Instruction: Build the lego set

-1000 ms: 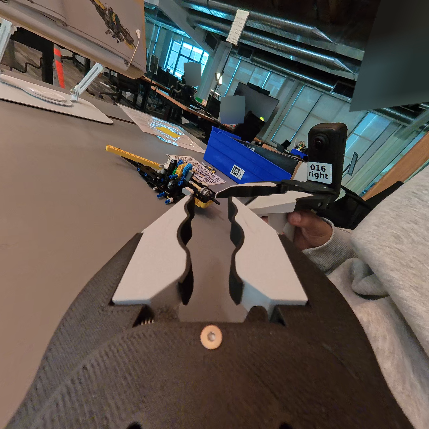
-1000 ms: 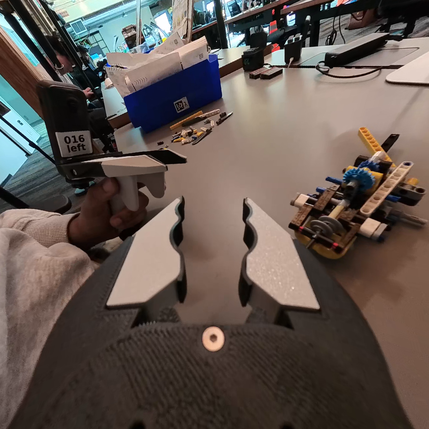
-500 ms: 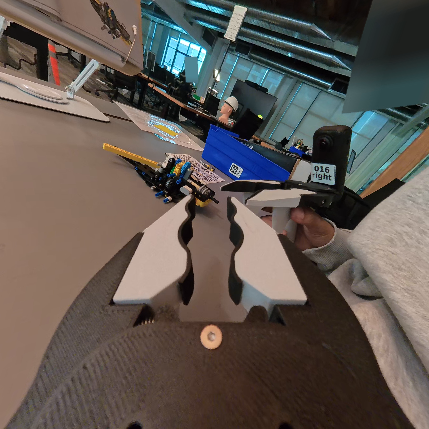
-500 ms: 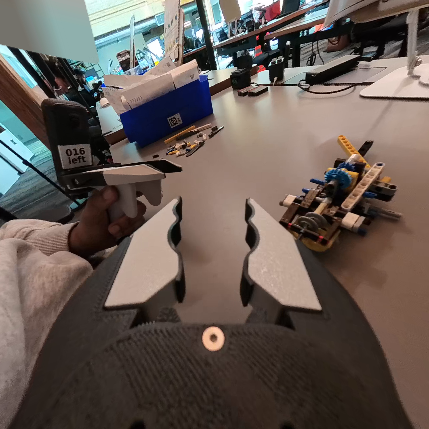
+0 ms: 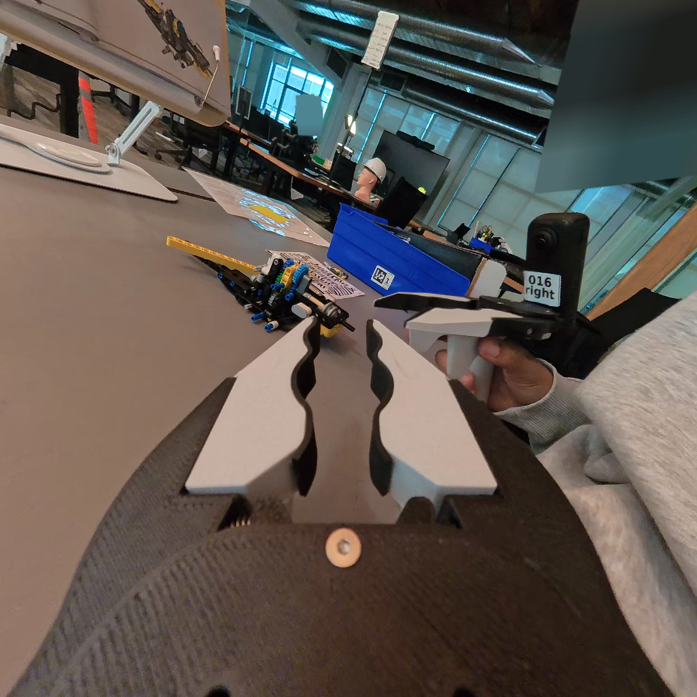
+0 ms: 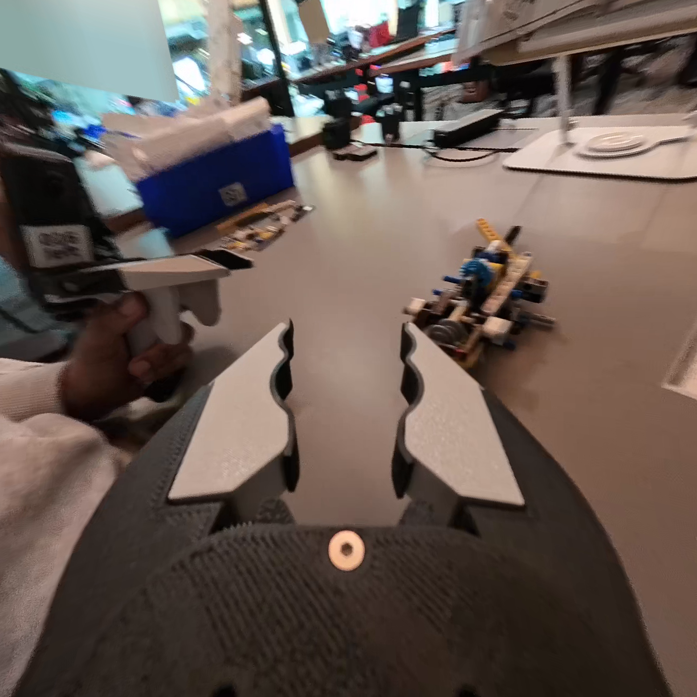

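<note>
With both the left gripper (image 5: 342, 327) and right gripper (image 6: 346, 332) empty, fingers apart, a careless grab could knock pins off the half-built lego model (image 6: 486, 292) on the tabletop (image 6: 377, 241).

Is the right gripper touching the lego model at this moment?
Apart. The left wrist view shows the right gripper held above the table, bare tabletop between it and the lego model.

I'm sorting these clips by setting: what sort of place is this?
Probably an open-plan office or lab workshop: long grey desks in rows, exposed metal ceiling ducts, tall glass walls, a blue plastic parts bin and a half-built yellow-and-black lego model.
</note>
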The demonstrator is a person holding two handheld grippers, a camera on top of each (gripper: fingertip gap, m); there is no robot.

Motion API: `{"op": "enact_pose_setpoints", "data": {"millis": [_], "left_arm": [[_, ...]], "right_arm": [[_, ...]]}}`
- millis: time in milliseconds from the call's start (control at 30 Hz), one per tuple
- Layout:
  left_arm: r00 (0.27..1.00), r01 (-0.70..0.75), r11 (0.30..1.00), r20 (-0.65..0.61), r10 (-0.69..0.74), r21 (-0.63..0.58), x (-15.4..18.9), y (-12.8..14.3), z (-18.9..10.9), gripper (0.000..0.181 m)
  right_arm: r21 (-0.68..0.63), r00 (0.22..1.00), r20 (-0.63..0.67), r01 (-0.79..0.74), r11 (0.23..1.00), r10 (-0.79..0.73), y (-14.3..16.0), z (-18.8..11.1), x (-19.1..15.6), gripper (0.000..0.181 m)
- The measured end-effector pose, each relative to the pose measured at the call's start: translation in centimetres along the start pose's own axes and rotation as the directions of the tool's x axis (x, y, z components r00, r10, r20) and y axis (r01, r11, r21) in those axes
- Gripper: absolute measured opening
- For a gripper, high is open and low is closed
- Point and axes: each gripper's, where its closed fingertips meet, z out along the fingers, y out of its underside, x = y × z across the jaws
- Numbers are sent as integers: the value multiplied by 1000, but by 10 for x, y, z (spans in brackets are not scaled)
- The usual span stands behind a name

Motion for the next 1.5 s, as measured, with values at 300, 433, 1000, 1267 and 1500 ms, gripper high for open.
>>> {"op": "enact_pose_setpoints", "data": {"millis": [300,433,1000,1267,1500], "left_arm": [[1000,-1,1000,-27,1,-2,3,0,0,22],[999,-5,1000,-44,5,15,6,-2,-2,23],[997,50,998,-67,-48,34,3,-6,-3,24],[999,31,997,-43,-29,65,2,-10,-5,25],[998,40,998,-48,-37,53,2,-9,-4,26]], "right_arm": [[-220,804,-373,408,886,-463,2,10,44,75],[-299,782,-366,414,860,-504,12,23,53,71],[-337,762,-486,288,896,-427,11,-4,121,53],[-230,837,-375,333,914,-399,2,0,101,48],[-140,902,-310,268,953,-299,-7,5,101,47]]}}
